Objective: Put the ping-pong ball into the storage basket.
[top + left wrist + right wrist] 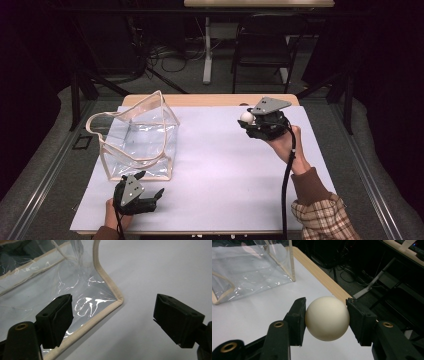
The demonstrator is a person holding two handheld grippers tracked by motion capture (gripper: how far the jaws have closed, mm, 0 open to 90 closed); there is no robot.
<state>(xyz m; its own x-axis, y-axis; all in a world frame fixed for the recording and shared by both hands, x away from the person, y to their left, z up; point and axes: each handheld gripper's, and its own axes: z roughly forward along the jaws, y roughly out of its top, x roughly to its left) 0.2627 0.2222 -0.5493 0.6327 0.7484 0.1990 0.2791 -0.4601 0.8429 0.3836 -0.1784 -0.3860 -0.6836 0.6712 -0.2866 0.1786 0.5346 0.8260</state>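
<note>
A clear plastic bag (137,142) with beige trim and handles stands open on the left of the white table sheet (225,170); its near corner (100,290) and its far side (249,270) also show in the two gripper views. My left gripper (150,187) (112,320) is open just in front of the bag's near corner, nothing between its jaws. My right gripper (246,120) (327,317) is held above the table's far right, shut on a white ball (246,117) (327,318).
The table's wooden far edge (210,100) runs behind the sheet. Beyond it stand a dark chair (262,47), a white table leg (207,50) and floor cables (170,55). A wide stretch of sheet lies between the bag and my right hand.
</note>
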